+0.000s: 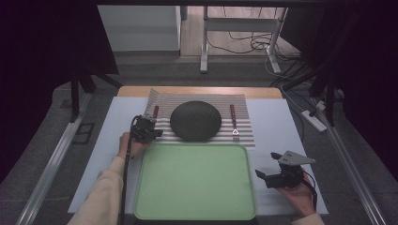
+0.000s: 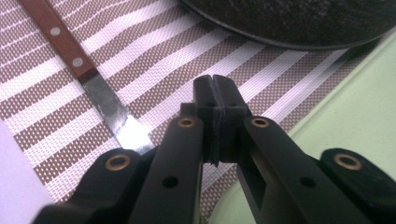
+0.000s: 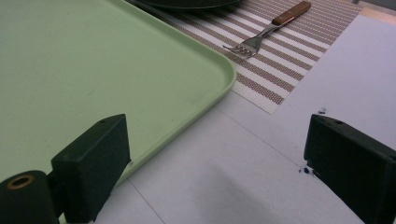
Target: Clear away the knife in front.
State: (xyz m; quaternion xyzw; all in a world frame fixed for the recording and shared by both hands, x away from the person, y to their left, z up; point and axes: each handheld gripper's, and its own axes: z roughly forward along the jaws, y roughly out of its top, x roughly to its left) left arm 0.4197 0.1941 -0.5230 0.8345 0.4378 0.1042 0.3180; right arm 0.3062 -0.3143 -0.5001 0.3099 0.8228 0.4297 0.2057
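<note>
A wood-handled knife [image 2: 88,79] is seen lying flat on a woven placemat [image 1: 244,124] of brown and white stripes, at about nine o'clock from a round, dark, finely textured plate [image 1: 195,120] that sits at the mat's centre. The knife's handle is reddish brown with pale rivets, and its blade is flat, grey and reflective. The left tool [image 2: 215,88] is held just beside the blade, over the mat's near-left part; its black, blocky jaws are pressed together with nothing between them, and the knife is not touched by them. In the high view the same left tool [image 1: 146,127] is seen at nine o'clock of the plate, close to the far-left corner of a smooth, pale green, round-cornered tray [image 1: 195,180].

At three o'clock from the plate, a fork [image 3: 261,32] with a matching wooden handle and metal tines is laid on the mat. The right tool [image 3: 219,154] is held with its jaws spread wide and empty over the bare white worktop [image 3: 261,177], just off the tray's right edge; in the high view the right tool [image 1: 263,174] is found at about four o'clock of the tray. The plate's rim and the tray's corner are found close around the left tool.
</note>
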